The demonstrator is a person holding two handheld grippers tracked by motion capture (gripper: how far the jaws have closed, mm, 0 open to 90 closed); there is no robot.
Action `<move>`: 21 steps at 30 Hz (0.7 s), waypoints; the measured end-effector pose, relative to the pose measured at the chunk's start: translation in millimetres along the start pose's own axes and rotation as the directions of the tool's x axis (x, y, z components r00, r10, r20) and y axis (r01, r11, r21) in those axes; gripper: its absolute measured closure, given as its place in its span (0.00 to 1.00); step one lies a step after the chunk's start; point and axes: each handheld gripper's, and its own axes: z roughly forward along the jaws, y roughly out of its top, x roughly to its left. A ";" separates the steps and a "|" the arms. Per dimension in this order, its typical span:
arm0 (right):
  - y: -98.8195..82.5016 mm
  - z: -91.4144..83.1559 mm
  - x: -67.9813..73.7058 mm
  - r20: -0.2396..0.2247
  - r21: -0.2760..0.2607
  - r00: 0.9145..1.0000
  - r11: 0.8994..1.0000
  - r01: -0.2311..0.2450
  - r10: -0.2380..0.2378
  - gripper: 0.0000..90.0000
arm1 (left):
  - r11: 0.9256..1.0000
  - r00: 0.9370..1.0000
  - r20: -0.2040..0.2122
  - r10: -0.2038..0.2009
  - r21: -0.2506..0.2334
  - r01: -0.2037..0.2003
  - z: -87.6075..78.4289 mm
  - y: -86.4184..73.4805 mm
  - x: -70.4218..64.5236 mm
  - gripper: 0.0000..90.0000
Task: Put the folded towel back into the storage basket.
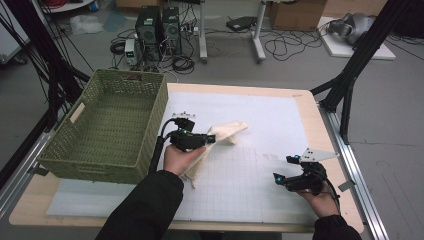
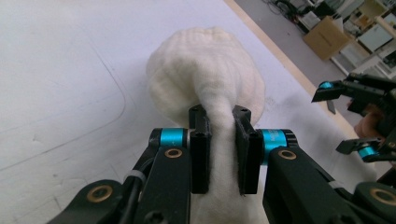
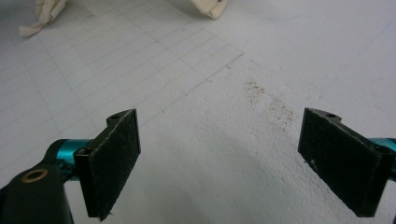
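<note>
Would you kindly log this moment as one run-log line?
left tongs: shut on cream cloth | cloth: partly lifted off white mat | right tongs: open, empty, over mat | green basket: beside cloth

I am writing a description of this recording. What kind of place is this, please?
Probably a lab or workshop for recording handling tasks: computer towers and loose cables on the floor, cardboard boxes, and a table beside black frame struts.

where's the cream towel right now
In the high view, the cream towel is left of the mat's centre, pinched in the left gripper, beside the green basket.
</note>
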 end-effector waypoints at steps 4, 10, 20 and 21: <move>0.1 -0.2 -0.7 0.002 -0.003 1.000 1.000 0.001 -0.001 0.14 | 1.000 0.999 0.028 -0.027 -0.006 0.027 -4.8 2.3 2.6 0.88; -0.1 0.4 -1.0 0.002 -0.006 1.000 1.000 0.003 -0.003 0.14 | 0.999 0.997 0.070 -0.027 -0.018 0.028 -13.5 5.9 3.7 0.88; 0.4 1.2 -0.5 -0.002 -0.007 1.000 1.000 0.003 -0.003 0.14 | 0.998 0.997 0.078 -0.013 -0.060 0.018 -37.4 24.0 -3.2 0.88; 0.4 1.2 -0.5 -0.004 -0.006 1.000 1.000 0.003 -0.003 0.14 | 0.998 0.997 0.082 -0.017 -0.061 0.022 -39.2 24.7 -2.6 0.88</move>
